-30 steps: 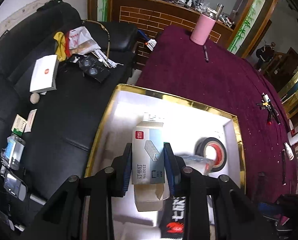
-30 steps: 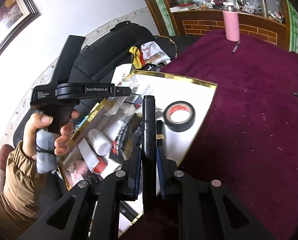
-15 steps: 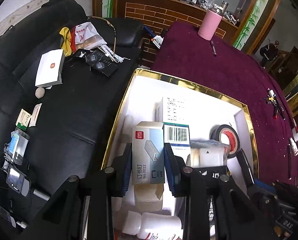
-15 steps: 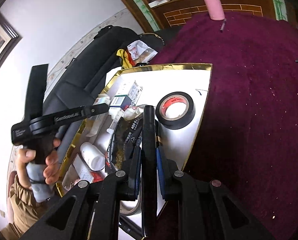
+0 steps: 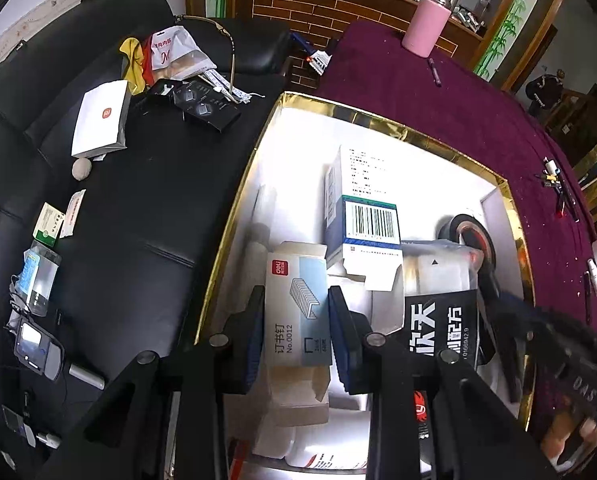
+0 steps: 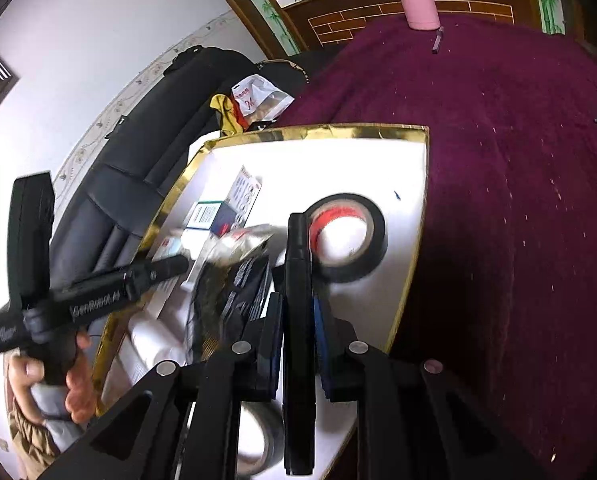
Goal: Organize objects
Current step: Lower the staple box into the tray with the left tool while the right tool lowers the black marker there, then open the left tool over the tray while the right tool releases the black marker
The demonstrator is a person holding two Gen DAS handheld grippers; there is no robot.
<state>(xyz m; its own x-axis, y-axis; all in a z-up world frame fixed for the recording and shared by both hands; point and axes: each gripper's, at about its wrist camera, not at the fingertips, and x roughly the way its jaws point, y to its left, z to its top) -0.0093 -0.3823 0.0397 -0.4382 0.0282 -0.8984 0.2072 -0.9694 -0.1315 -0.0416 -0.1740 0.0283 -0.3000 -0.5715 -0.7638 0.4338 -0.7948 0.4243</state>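
Note:
My left gripper [image 5: 296, 300] is shut on a pale blue and white staple box [image 5: 296, 312], held over the gold-rimmed white tray [image 5: 378, 122]. Below it lie a barcoded blue and white carton [image 5: 364, 208], a black packet with white lettering [image 5: 438, 328] and a black tape roll [image 5: 472, 236]. My right gripper [image 6: 298, 312] is shut on a black marker [image 6: 298, 264] that points down over the tray [image 6: 318, 132], just left of the tape roll [image 6: 350, 236]. The right wrist view also shows the left gripper [image 6: 166, 270], gripped by a hand [image 6: 74, 384].
The tray stands on a maroon tablecloth [image 6: 518, 160] beside a black sofa [image 5: 138, 220] strewn with a white box [image 5: 100, 120], packets and gadgets. A pink tumbler [image 5: 426, 28] and a pen [image 5: 434, 72] sit at the far end. Loose pens [image 5: 558, 188] lie on the right.
Both grippers have sunk closer to the tray with their loads. The left one moved over the tray's contents; the right one rolled a little and came nearer the tape roll.

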